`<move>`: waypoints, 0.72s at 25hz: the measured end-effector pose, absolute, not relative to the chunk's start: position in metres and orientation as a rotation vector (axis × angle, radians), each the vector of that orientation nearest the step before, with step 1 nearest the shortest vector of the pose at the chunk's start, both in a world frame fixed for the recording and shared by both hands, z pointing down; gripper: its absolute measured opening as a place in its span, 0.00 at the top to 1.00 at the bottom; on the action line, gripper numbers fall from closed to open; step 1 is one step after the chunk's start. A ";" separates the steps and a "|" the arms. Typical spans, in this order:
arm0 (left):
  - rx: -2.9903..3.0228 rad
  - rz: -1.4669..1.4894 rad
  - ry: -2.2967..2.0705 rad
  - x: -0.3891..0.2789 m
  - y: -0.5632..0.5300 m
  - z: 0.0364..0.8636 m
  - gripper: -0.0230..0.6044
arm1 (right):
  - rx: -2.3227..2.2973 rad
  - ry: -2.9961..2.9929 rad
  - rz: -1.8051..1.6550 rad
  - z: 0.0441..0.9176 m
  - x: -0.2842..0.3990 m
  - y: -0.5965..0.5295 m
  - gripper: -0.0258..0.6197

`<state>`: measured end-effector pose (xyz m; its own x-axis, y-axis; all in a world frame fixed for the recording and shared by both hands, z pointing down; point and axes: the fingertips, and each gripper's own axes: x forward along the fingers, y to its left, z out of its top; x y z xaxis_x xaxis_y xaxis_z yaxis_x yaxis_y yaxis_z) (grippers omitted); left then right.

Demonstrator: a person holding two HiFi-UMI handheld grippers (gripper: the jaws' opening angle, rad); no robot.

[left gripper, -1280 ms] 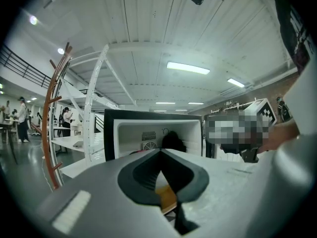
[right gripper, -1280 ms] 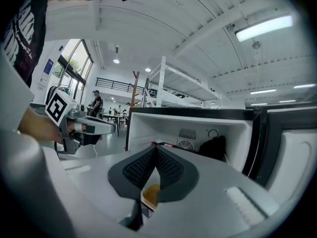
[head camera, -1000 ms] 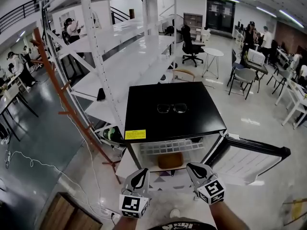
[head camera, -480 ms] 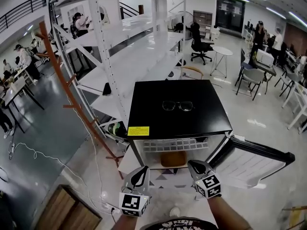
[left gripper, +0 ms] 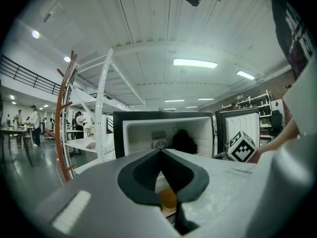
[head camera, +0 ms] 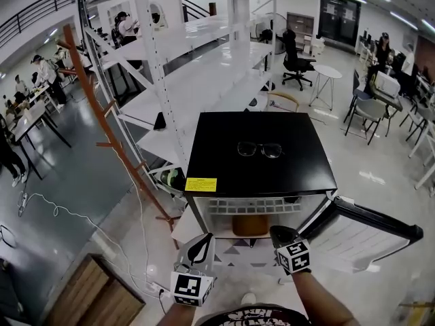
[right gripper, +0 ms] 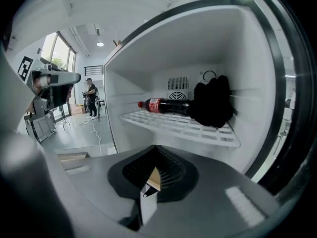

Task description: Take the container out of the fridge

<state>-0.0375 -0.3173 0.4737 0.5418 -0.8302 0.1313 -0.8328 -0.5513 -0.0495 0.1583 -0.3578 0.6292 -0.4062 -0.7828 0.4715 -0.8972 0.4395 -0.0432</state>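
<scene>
— Head view?
— Fridge [head camera: 262, 156], door open. Container [head camera: 250, 225] sat inside on the lower level, just ahead of and between left gripper [head camera: 200, 244] and right gripper [head camera: 279, 233].
— Left gripper view?
— Jaws together, empty; container lay beyond the tips.
— Right gripper view?
— Jaws together, empty. Bottle [right gripper: 166, 105] lay on wire shelf [right gripper: 183, 125], ahead and above.

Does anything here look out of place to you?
Yes. A pair of glasses lies on top of the fridge, an unusual spot. Inside, on the shelf, a bottle lies on its side against a black lump that does not look like food.
</scene>
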 end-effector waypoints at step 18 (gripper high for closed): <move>2.680 0.257 -1.560 -0.057 -0.312 0.475 0.96 | 1.385 -2.069 0.615 0.730 0.174 -0.382 0.79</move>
